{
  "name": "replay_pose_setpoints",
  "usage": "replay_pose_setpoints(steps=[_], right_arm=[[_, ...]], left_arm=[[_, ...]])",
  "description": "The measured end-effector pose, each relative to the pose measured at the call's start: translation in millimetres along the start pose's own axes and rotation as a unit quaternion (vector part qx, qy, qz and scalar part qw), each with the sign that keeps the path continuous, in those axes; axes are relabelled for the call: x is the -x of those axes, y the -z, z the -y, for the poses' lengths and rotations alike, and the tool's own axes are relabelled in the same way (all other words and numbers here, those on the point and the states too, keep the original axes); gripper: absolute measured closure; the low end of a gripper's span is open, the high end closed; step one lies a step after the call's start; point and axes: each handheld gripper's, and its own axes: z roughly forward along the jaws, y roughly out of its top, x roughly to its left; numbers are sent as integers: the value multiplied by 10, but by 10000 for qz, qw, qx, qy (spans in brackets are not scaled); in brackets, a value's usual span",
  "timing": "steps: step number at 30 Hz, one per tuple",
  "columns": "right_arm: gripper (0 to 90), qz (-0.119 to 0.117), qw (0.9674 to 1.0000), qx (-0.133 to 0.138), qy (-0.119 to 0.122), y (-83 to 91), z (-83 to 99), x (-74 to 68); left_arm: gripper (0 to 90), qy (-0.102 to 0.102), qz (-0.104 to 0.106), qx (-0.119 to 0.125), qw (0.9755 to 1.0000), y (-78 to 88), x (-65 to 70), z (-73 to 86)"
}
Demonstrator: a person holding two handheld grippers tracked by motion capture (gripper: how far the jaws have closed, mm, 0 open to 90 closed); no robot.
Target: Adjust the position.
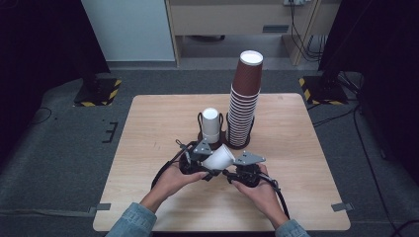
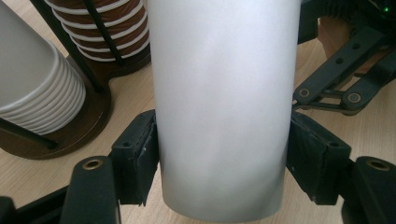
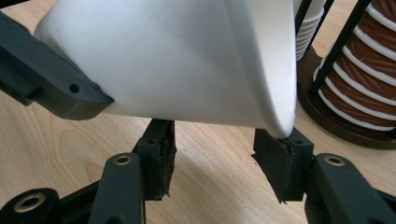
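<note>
A single white paper cup (image 1: 219,158) lies tilted on its side just above the table, between the two grippers. My left gripper (image 2: 222,158) is shut on the white cup (image 2: 222,107), with a pad pressed against each side of its lower wall. My right gripper (image 3: 212,158) sits below the cup's open rim (image 3: 280,93), its jaws apart with bare wood showing between them. In the high view the left gripper (image 1: 210,167) and right gripper (image 1: 228,174) face each other near the table's middle front.
Behind the hands stands a dark wire holder (image 1: 237,145) with a tall stack of brown cups (image 1: 244,103) and a short stack of white cups (image 1: 211,126). The wooden table (image 1: 148,148) has open space to the left and right.
</note>
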Motion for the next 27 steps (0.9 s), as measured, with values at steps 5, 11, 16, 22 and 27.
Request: replay_pose_setpoints(steps=[5, 11, 16, 22, 27], right_arm=[[468, 72, 10000, -55, 39, -2, 8, -7], [464, 207, 9997, -92, -47, -2, 15, 64], [461, 324, 9994, 6, -126, 26, -13, 124], [460, 340, 9993, 132, -128, 55, -52, 138], [460, 338, 9992, 201, -97, 73, -84, 126]], left_arm=[[306, 59, 84, 128, 9999, -12, -9, 64], [303, 159, 116, 177, 9996, -12, -29, 181], [302, 182, 98, 296, 9993, 6, -33, 220], [303, 186, 66, 381, 9991, -16, 8, 280], [303, 130, 34, 534, 9985, -55, 32, 304]])
